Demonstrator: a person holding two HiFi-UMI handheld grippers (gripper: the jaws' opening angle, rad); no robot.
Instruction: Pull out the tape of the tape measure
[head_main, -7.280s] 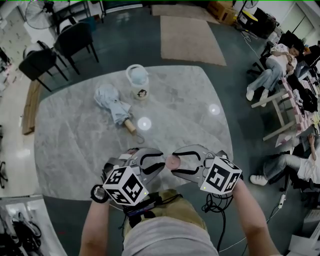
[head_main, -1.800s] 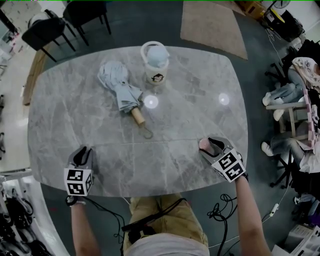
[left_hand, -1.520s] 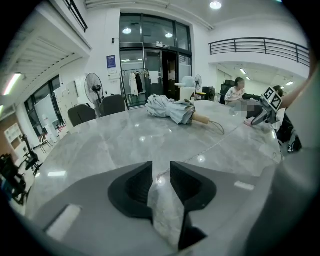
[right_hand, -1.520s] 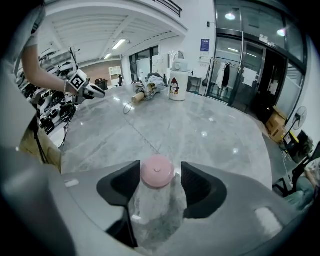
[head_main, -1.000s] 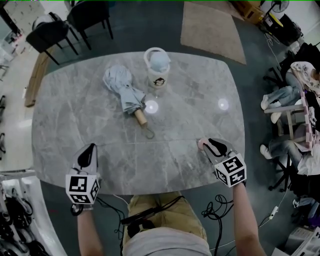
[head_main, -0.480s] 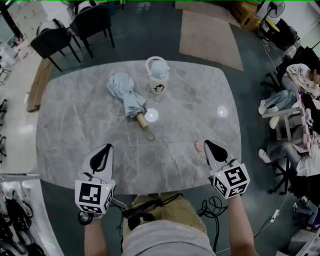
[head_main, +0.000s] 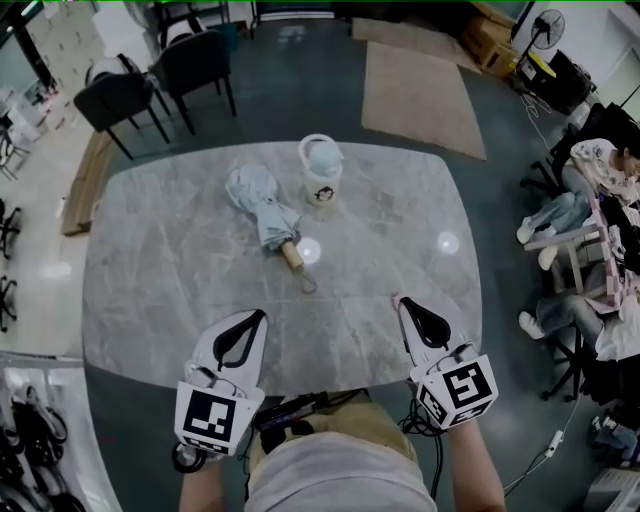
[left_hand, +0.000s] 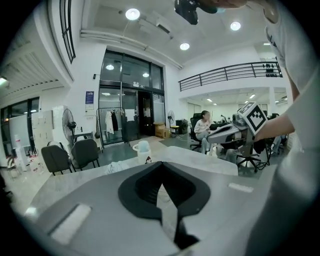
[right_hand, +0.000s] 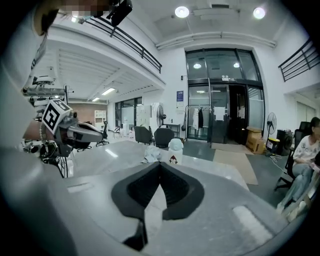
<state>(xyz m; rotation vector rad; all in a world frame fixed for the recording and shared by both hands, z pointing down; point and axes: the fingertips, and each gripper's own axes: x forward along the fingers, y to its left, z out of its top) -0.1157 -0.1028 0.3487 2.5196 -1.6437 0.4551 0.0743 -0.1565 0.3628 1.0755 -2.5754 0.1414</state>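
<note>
Two grippers: both are hovering over the near edge of the grey marble table (head_main: 180, 270), well apart from each other, each pointing away from the person.
Left gripper (head_main: 262, 314): its jaws are pressing together tip to tip and clenching nothing.
Right gripper (head_main: 402, 303): its jaws are likewise meeting at the tips and gripping nothing.
Tape measure (head_main: 396, 297): it is lying on the table, showing only as a small pink sliver just beside the right gripper's tip.
Umbrella (head_main: 262, 205): folded and pale blue, it is lying toward the far middle of the table, its wooden handle pointing toward the person.
Tub (head_main: 321, 172): white, with a small cartoon face, it is standing upright just beside the umbrella, on its right.
Room: dark chairs (head_main: 190, 65) are standing beyond the table's far left corner, a beige rug (head_main: 425, 85) is lying beyond its far right, and people (head_main: 590, 170) are sitting at the right edge.
</note>
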